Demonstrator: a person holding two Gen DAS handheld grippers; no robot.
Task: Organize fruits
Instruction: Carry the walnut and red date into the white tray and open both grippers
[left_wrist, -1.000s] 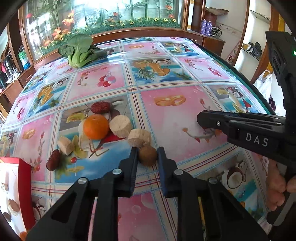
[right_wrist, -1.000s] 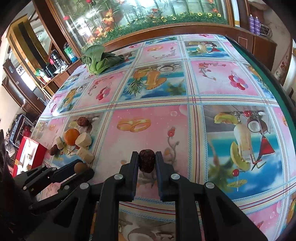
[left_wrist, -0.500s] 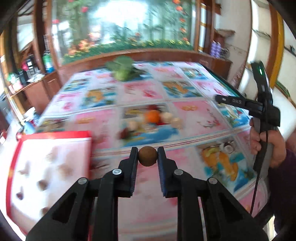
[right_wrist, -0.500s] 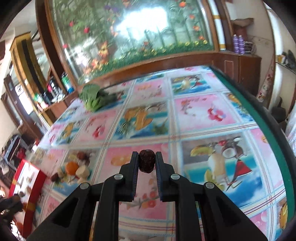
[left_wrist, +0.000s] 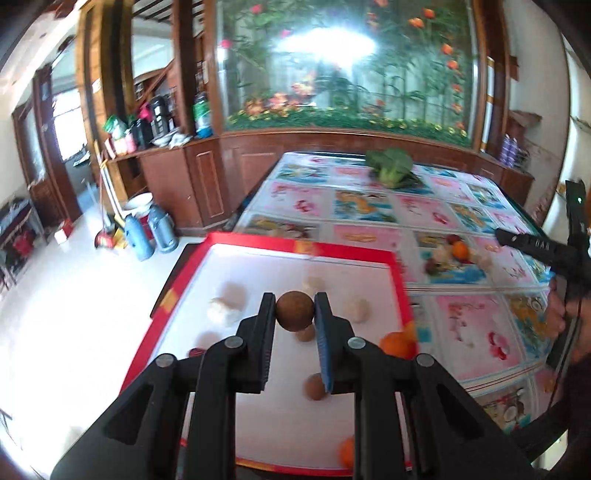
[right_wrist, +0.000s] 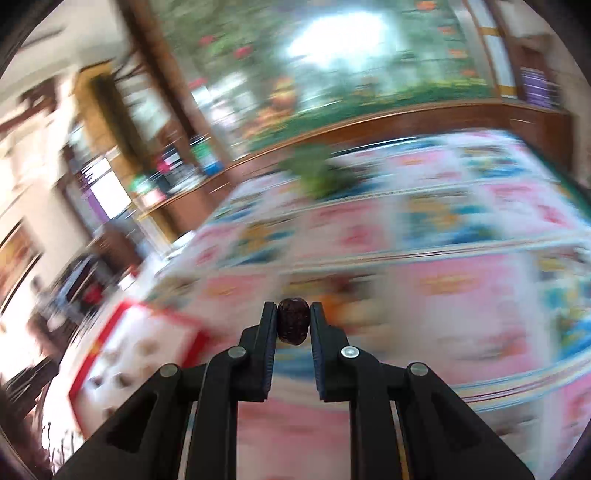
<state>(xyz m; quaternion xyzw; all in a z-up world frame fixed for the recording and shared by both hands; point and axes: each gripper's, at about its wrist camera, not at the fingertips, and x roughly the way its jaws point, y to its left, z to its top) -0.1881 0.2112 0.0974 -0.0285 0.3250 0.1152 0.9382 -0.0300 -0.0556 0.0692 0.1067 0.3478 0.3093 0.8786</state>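
My left gripper (left_wrist: 294, 311) is shut on a round brown fruit (left_wrist: 294, 310) and holds it above the white tray with a red rim (left_wrist: 295, 243). Several fruits lie in the tray: pale lumps (left_wrist: 355, 309), brown balls (left_wrist: 315, 386) and oranges (left_wrist: 397, 345). A small pile of fruit with an orange (left_wrist: 460, 250) lies on the tablecloth to the right. My right gripper (right_wrist: 293, 320) is shut on a dark red date (right_wrist: 292, 321), high over the table; its view is blurred by motion. It also shows in the left wrist view (left_wrist: 498, 234), far right.
A green leafy vegetable (left_wrist: 391, 168) lies at the far end of the patterned table (left_wrist: 369, 206). The tray (right_wrist: 122, 325) sits at the table's left end. Wooden cabinets, blue flasks (left_wrist: 160, 230) and open floor lie to the left.
My left gripper has swung left with the brown fruit, from the table's middle to above the tray. My right gripper is turning left with the date, blurring its view.
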